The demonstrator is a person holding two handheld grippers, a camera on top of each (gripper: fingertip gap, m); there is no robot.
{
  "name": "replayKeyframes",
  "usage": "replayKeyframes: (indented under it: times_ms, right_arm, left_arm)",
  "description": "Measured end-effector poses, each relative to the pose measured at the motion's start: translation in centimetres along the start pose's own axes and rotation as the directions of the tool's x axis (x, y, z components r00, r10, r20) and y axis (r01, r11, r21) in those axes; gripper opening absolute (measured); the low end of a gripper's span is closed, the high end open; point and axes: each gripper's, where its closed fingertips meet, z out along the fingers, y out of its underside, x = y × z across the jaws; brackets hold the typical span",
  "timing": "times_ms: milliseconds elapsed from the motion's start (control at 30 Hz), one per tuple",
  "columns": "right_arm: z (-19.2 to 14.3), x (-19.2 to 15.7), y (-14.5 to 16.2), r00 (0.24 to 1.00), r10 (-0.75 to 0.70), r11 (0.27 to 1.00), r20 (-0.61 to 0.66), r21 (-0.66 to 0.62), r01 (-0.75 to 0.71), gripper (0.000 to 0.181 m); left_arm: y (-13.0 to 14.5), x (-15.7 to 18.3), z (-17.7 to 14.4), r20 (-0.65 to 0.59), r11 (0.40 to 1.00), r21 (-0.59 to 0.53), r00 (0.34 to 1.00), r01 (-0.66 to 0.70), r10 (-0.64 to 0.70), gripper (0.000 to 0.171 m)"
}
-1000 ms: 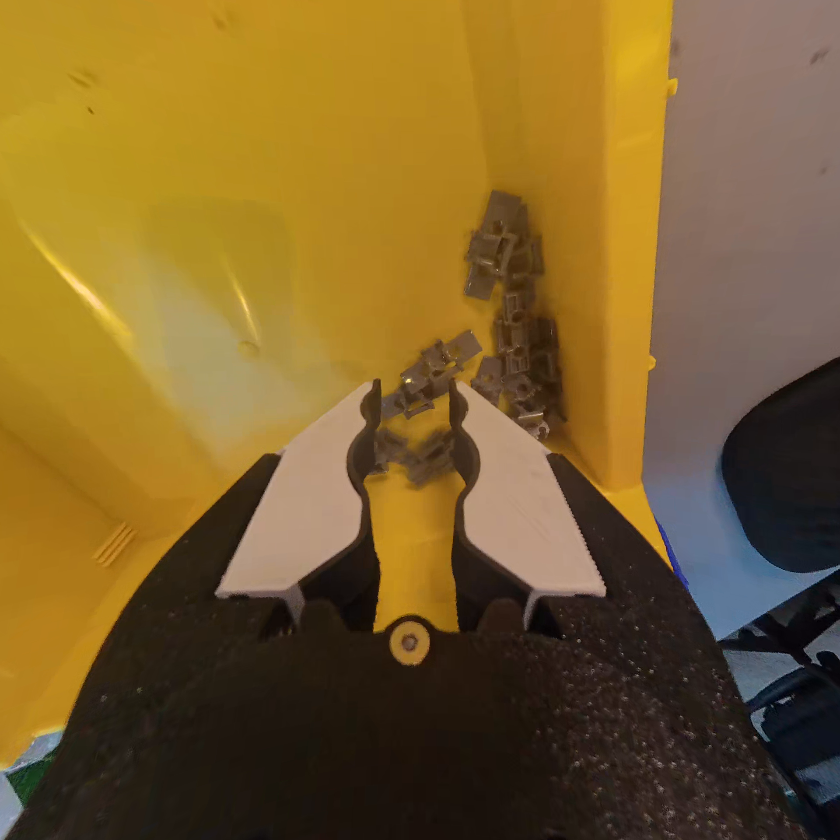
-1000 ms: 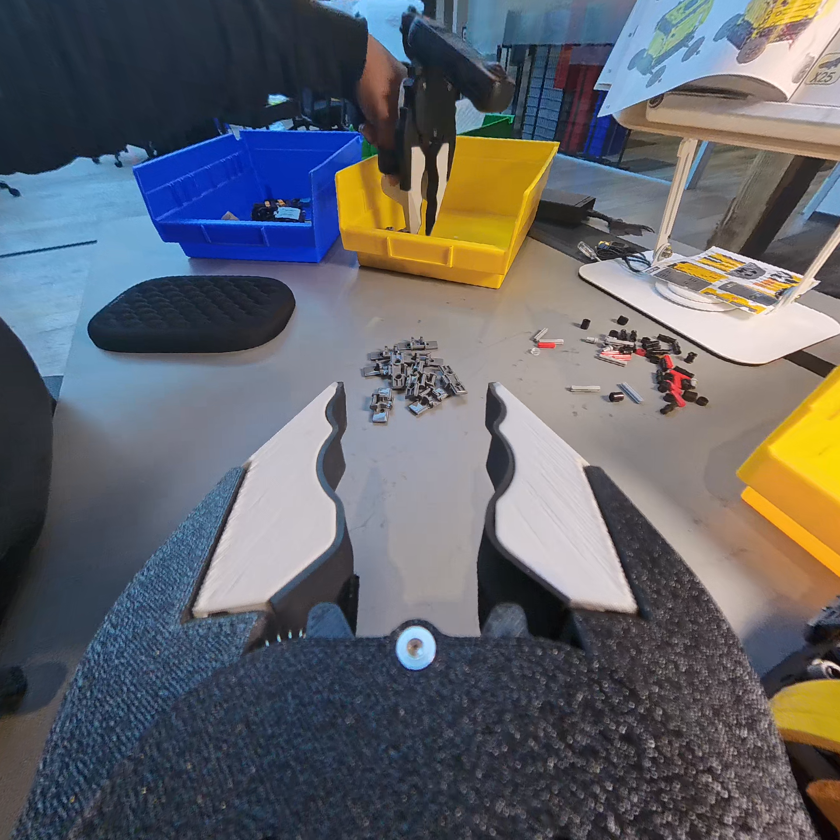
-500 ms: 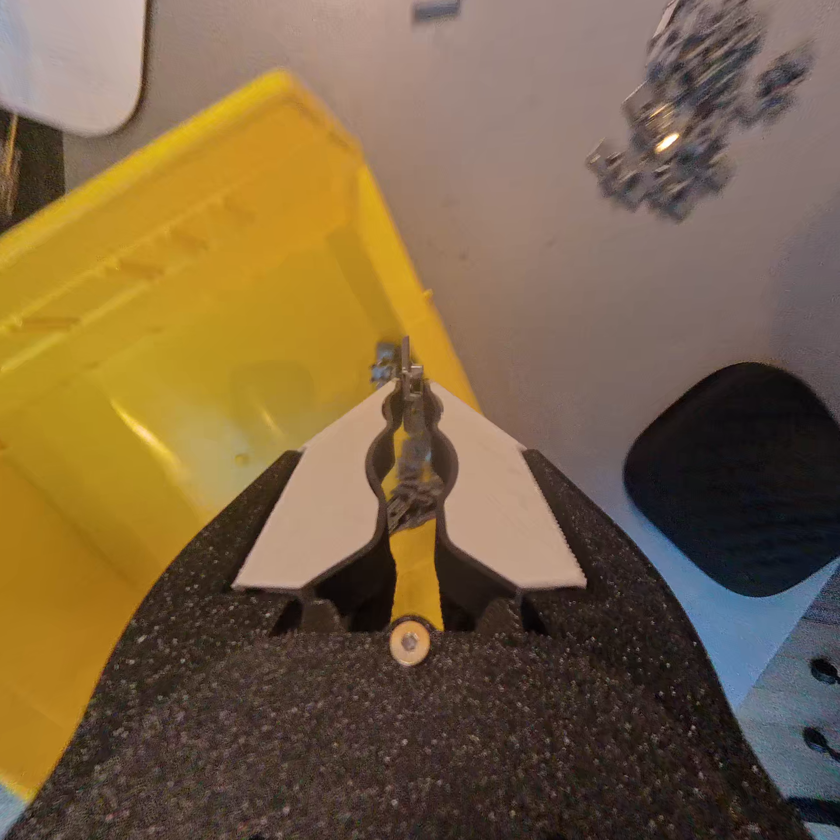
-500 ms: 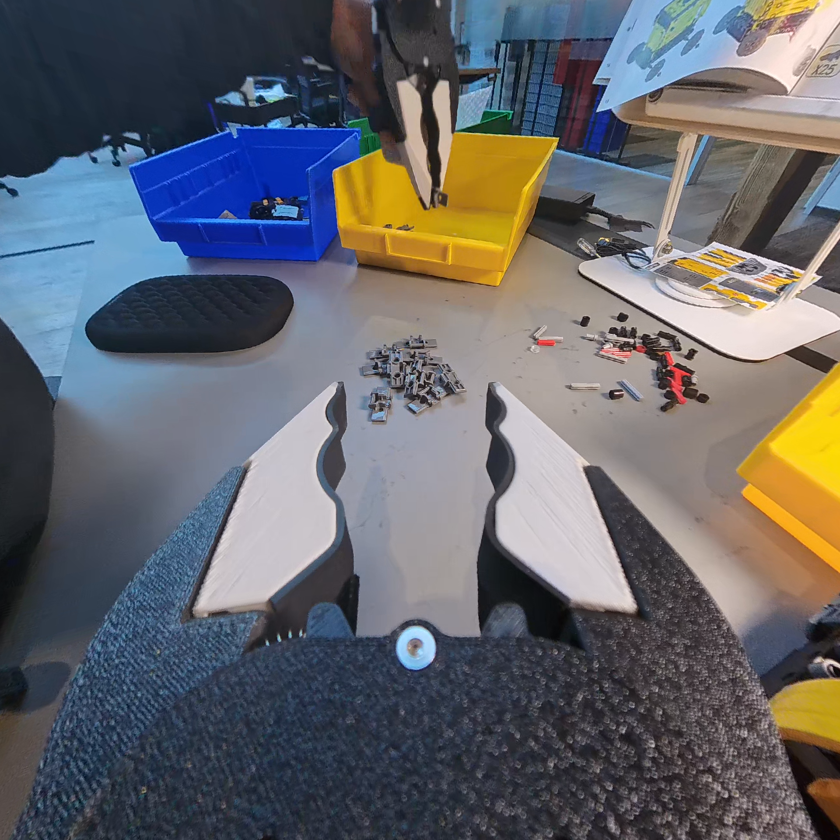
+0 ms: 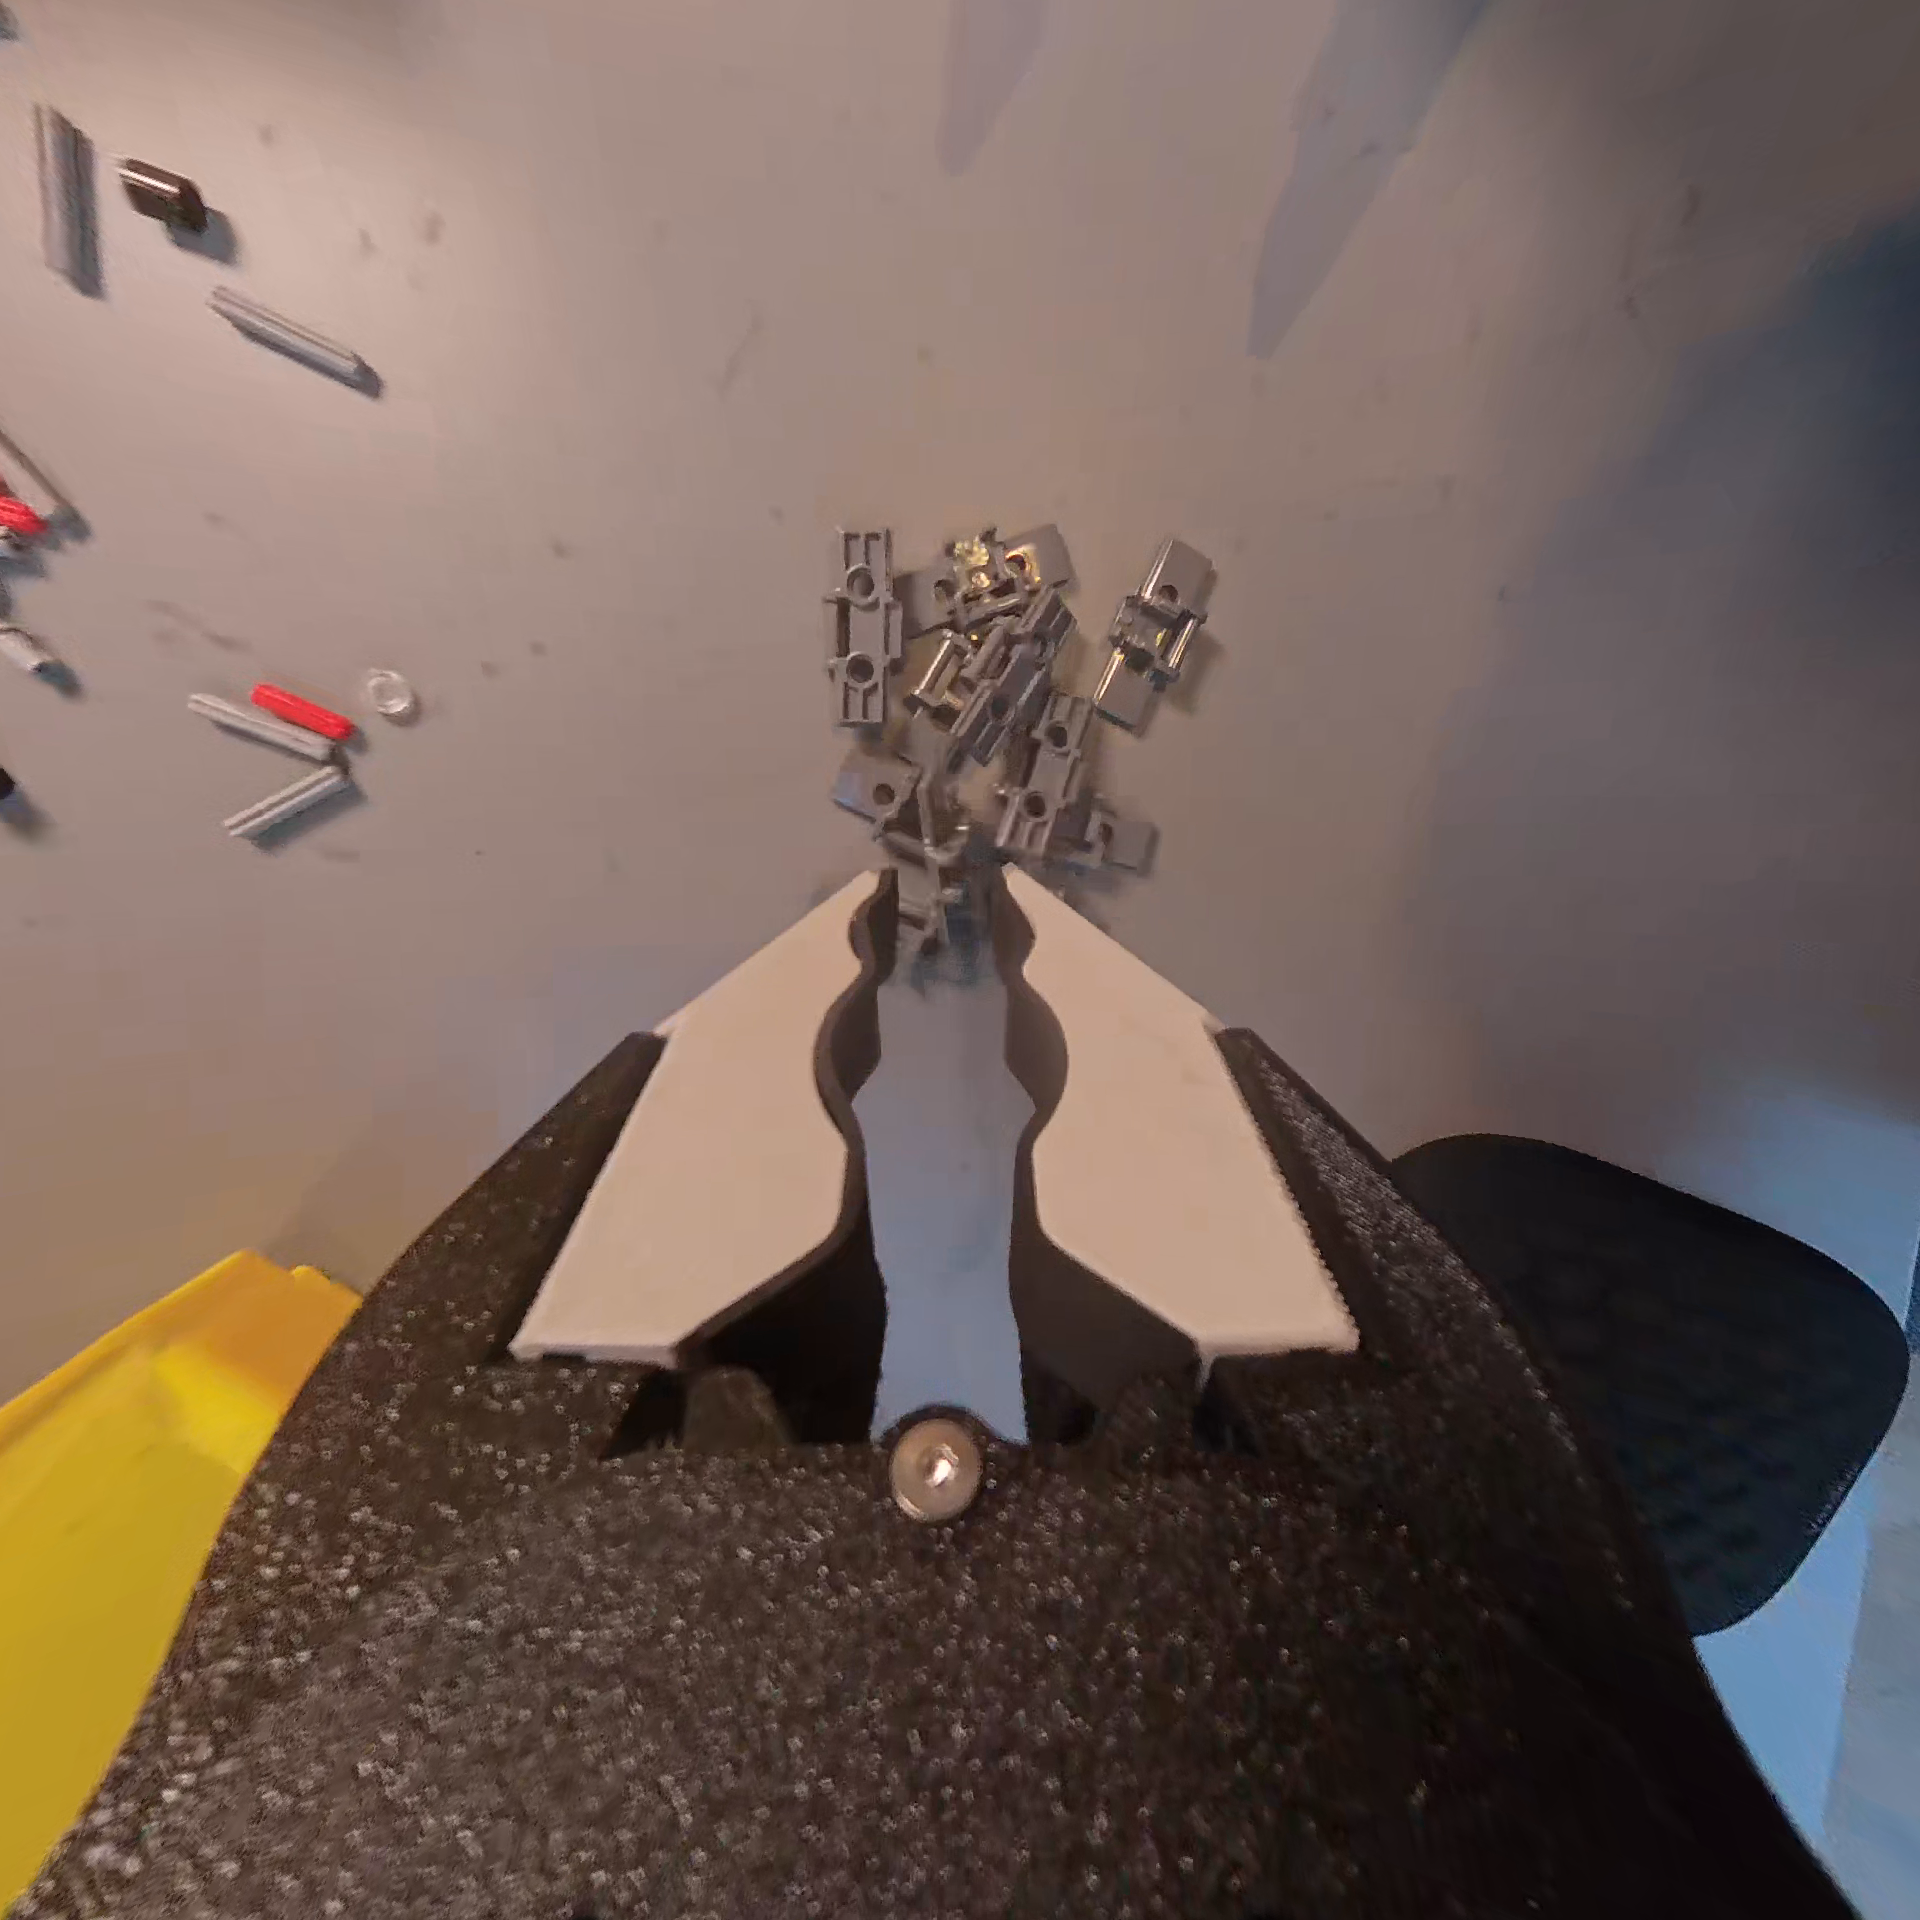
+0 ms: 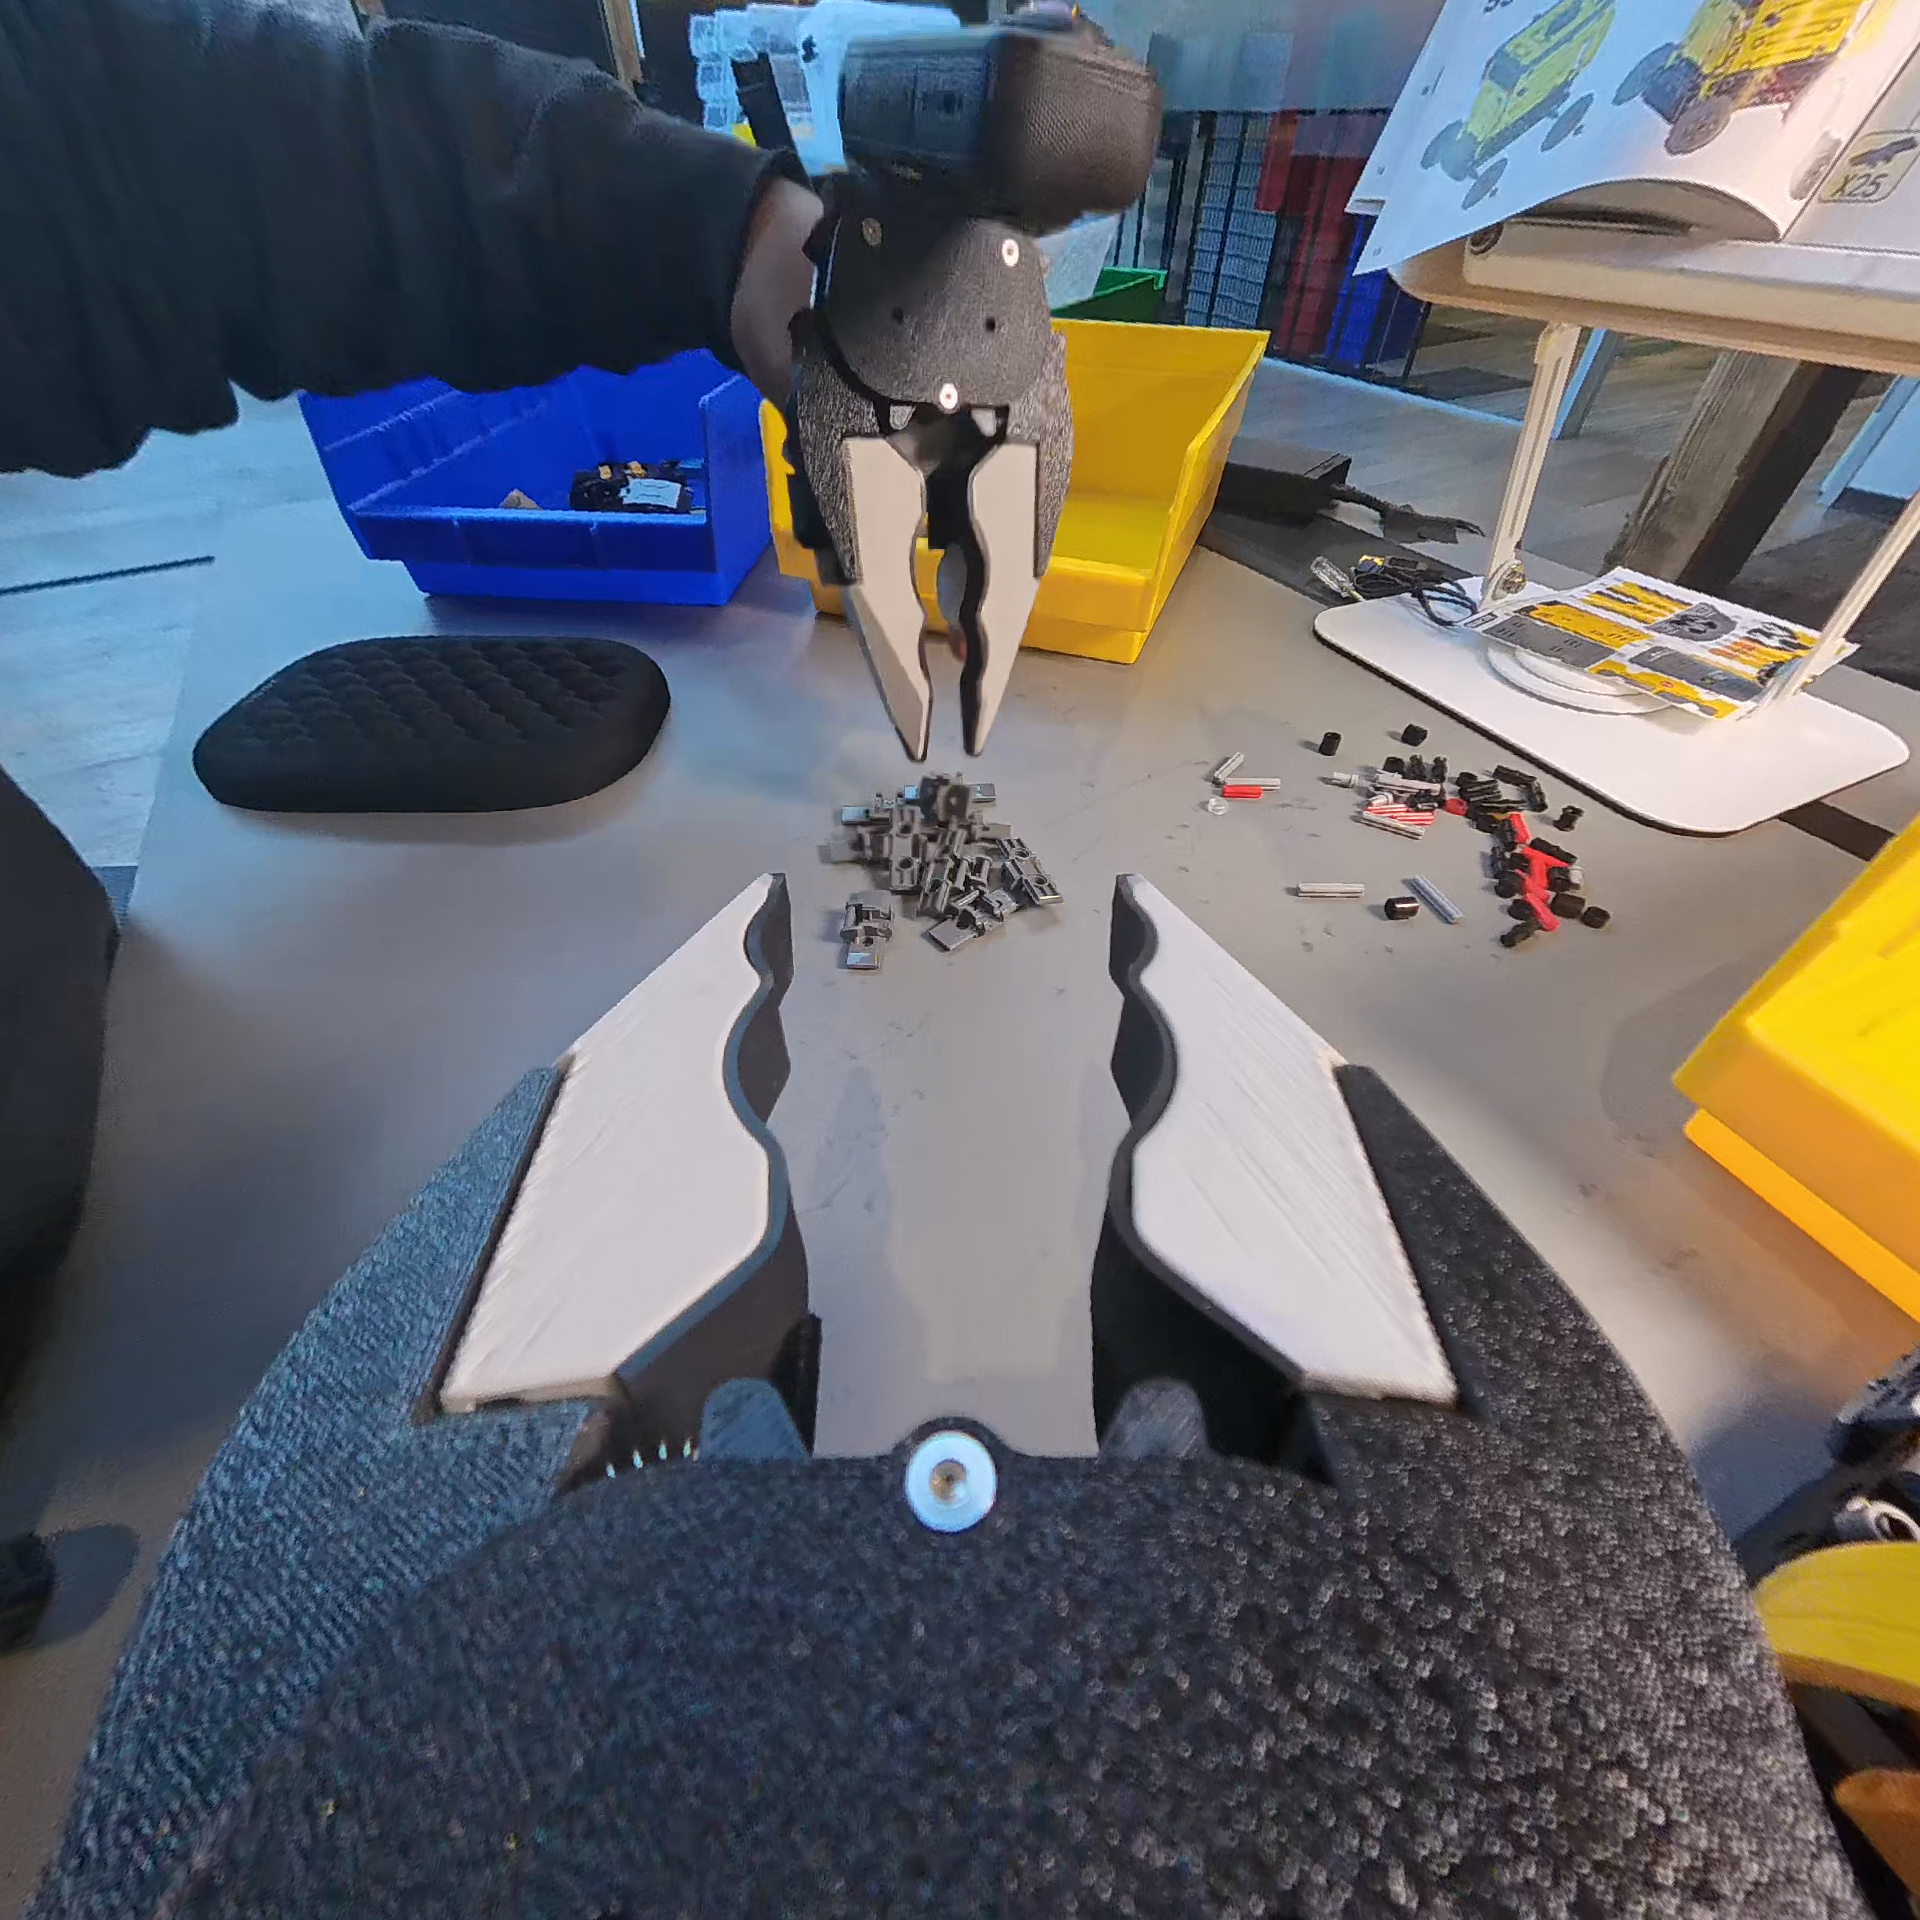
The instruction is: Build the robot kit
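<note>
Hanging just above the pile of small grey pieces [image 6: 940, 868] on the grey desk [image 6: 416, 935], the left gripper [image 6: 943, 750] is pointing down with its fingers a little apart and holding nothing, while the right gripper [image 6: 943, 914] is waiting wide open on the pile's near side.

parts pile [image 6: 940, 868] on table [image 6: 416, 987], bins [image 6: 1153, 488] behind

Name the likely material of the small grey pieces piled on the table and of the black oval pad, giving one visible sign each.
Grey pieces: probably moulded hard plastic; crisp edges, holes, slight sheen. Black oval pad: looks like soft foam or fabric; matte, dimpled surface.
</note>
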Motion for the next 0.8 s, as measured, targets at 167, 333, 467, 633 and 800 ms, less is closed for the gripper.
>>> replayKeyframes:
  times_ms: [167,333,467,633,800]
  right_arm:
    - [0.0,-0.2,0.0,1.000,-0.006,1.000,0.008,0.001,0.006,0.062]
    - [0.0,-0.4,0.0,1.000,-0.016,1.000,0.015,-0.003,0.016,0.062]
    - [-0.1,-0.3,-0.1,1.000,-0.012,1.000,0.010,0.006,0.012,0.062]
    - [0.0,-0.3,0.0,1.000,-0.005,1.000,0.017,0.001,0.004,0.062]
    - [0.1,-0.3,0.1,1.000,-0.012,1.000,0.016,-0.007,0.013,0.062]
  left_arm:
    - [2.3,-4.5,-7.3,0.182,0.995,0.027,0.979,0.092,-0.095,0.021]
    - [13.0,-9.3,-11.3,0.278,0.917,-0.115,0.899,0.382,-0.339,0.023]
    - [19.6,-9.7,-9.4,0.273,0.837,-0.246,0.864,0.488,-0.424,0.029]
    - [21.9,-9.4,-7.8,0.264,0.802,-0.344,0.870,0.489,-0.417,0.022]
    - [21.7,-9.2,-8.0,0.258,0.798,-0.392,0.887,0.458,-0.382,0.012]
